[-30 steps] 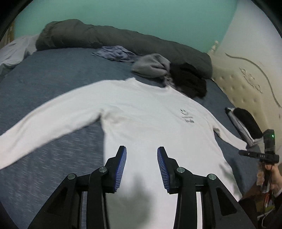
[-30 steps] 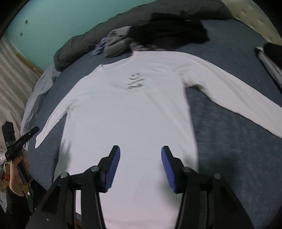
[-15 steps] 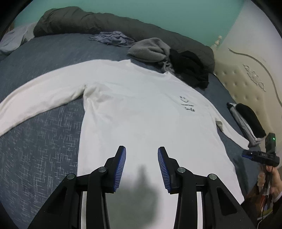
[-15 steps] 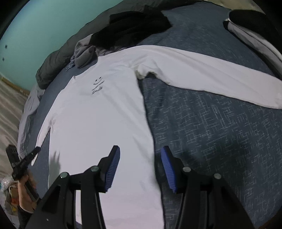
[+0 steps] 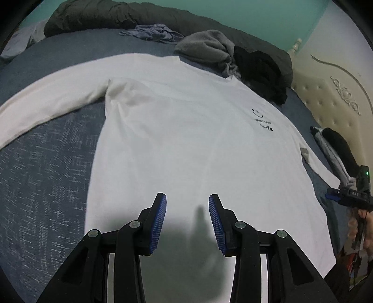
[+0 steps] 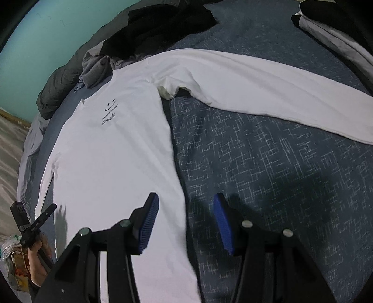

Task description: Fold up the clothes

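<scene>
A white long-sleeved shirt (image 5: pixel 186 128) with a small black smile print lies flat, front up, on the blue bedspread (image 5: pixel 46 174). My left gripper (image 5: pixel 187 199) hangs open just above the shirt's lower body and casts a shadow on the cloth. Nothing is between its blue pads. In the right wrist view the shirt (image 6: pixel 112 158) fills the left half, and one sleeve (image 6: pixel 279 93) stretches out to the right. My right gripper (image 6: pixel 186 199) is open over the shirt's side edge, with one pad above the cloth and the other above bare bedspread (image 6: pixel 268 174).
Loose grey (image 5: pixel 205 46), black (image 5: pixel 261 67) and bluish (image 5: pixel 151 32) garments lie beyond the collar, in front of a dark rolled duvet (image 5: pixel 105 16). Folded black and grey clothes (image 5: pixel 335 146) sit by the cream headboard (image 5: pixel 331 93). A hand (image 6: pixel 37 258) grips the other handle at the bed's edge.
Both grippers have come down closer to the shirt. The right one has also slid sideways, from over the shirt's body to its side edge. Neither pair of jaws has changed its gap.
</scene>
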`<state>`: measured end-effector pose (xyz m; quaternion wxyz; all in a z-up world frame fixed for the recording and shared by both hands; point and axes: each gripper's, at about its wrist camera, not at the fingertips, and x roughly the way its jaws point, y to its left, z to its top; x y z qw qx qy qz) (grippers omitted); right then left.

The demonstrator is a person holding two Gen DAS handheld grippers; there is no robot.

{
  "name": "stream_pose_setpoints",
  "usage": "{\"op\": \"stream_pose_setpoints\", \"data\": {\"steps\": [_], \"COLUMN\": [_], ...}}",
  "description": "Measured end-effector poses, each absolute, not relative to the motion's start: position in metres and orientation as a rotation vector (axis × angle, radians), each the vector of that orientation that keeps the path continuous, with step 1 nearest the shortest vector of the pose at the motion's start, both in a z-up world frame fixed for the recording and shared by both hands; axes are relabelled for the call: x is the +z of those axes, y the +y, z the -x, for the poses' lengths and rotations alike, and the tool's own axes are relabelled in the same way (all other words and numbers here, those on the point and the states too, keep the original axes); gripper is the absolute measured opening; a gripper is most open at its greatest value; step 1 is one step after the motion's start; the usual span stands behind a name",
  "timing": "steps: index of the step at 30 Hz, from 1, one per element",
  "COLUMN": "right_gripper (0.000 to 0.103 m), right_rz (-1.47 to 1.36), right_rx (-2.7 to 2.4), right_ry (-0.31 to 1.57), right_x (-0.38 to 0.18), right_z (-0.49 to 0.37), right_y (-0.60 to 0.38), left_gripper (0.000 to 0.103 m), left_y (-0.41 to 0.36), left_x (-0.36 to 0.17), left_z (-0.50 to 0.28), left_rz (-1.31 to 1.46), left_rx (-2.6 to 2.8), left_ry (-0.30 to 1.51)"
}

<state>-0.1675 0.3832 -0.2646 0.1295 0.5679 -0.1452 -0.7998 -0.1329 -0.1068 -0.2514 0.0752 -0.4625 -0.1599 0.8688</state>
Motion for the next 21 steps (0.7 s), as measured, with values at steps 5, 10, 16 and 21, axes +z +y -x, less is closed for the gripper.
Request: {"op": "stream_pose_setpoints", "data": {"steps": [5, 10, 16, 21], "right_gripper": [0.05, 0.05, 0.05, 0.05], "right_rz": [-1.675, -1.694, -1.706, -1.681], "right_rx": [-2.319, -2.315, -2.32, -2.383], "right_ry": [-0.394, -0.405, -0.422, -0.434], "right_x": [-0.272, -0.279, -0.281, -0.272], "right_z": [0.174, 0.179, 0.182, 0.188], "right_y": [0.381, 0.382, 0.389, 0.408], "left_gripper": [0.042, 0.042, 0.042, 0.042], "left_y": [-0.107, -0.102, -0.1, -0.101], "left_x": [-0.256, -0.257, -0.258, -0.262], "left_z": [0.134, 0.134, 0.134, 0.136], "left_rz": [1.4, 1.391, 1.371, 1.374], "left_rx": [2.598, 2.591, 2.599, 2.6], "left_ry": [-0.483, -0.472, -0.456, -0.463]}}
